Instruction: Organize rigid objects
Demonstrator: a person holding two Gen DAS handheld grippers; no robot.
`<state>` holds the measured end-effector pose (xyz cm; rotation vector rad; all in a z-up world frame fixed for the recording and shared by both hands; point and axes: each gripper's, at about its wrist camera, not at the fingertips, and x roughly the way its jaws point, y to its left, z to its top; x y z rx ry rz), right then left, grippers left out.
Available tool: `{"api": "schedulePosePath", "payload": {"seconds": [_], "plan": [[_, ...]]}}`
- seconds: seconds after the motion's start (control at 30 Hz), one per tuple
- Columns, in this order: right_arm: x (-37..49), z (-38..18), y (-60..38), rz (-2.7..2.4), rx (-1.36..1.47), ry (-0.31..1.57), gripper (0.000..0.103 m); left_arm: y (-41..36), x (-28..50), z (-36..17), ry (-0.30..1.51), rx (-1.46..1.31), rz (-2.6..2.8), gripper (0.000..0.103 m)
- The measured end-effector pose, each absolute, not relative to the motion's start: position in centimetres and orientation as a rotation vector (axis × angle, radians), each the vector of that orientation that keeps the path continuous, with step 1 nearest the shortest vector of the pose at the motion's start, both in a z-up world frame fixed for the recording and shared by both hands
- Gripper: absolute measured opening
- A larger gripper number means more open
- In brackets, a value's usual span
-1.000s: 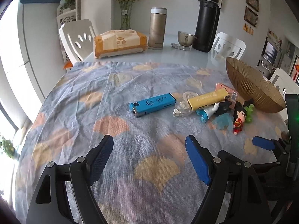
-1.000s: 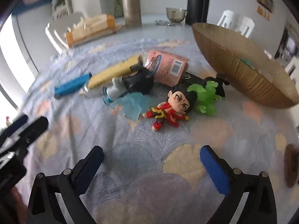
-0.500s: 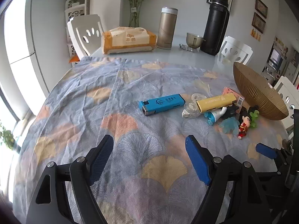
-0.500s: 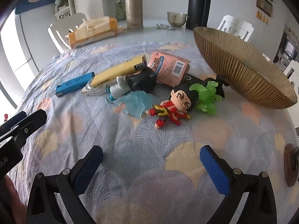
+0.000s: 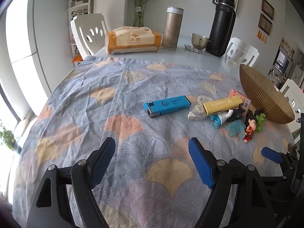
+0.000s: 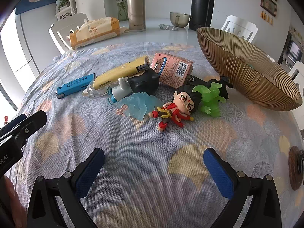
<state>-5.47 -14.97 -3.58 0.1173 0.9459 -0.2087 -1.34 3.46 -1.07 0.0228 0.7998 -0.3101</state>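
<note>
Home dining room: clothed table (image 5: 79, 98), white chairs (image 5: 89, 32), framed pictures (image 5: 267, 21), thermos (image 5: 221, 23).

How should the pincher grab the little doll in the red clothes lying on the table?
Probably by the big round head of the red-clothed doll, coming down from above with the right gripper, whose jaws stand open and empty. The doll lies flat, its thin limbs splayed on the cloth, so the head is the bulkiest part. The green figure crowds one side.

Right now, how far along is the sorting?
Barely started. Both the left hand-held gripper and the right hand-held gripper are open and empty. The blue box, yellow box and red figurine lie on the cloth beside the bowl.
</note>
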Motion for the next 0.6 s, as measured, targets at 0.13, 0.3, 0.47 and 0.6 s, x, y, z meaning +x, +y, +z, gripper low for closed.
{"api": "schedulePosePath", "payload": {"seconds": [0.13, 0.3, 0.47, 0.6], "plan": [[-5.48, -3.58, -14.97, -0.209, 0.117, 0.946, 0.103, 2.95, -1.55, -1.08, 0.792, 0.056, -0.312, 0.078], [-5.45, -3.60, -14.92, -0.208, 0.117, 0.946, 0.103, 2.75, -1.73, -1.06, 0.794, 0.060, -0.313, 0.078], [-5.45, -3.60, -14.91, -0.208, 0.117, 0.946, 0.103, 2.74, -1.76, -0.97, 0.797, 0.056, -0.312, 0.078], [-5.46, -3.57, -14.94, -0.208, 0.117, 0.946, 0.103, 2.91, -1.72, -0.99, 0.800, 0.048, -0.305, 0.078]]}}
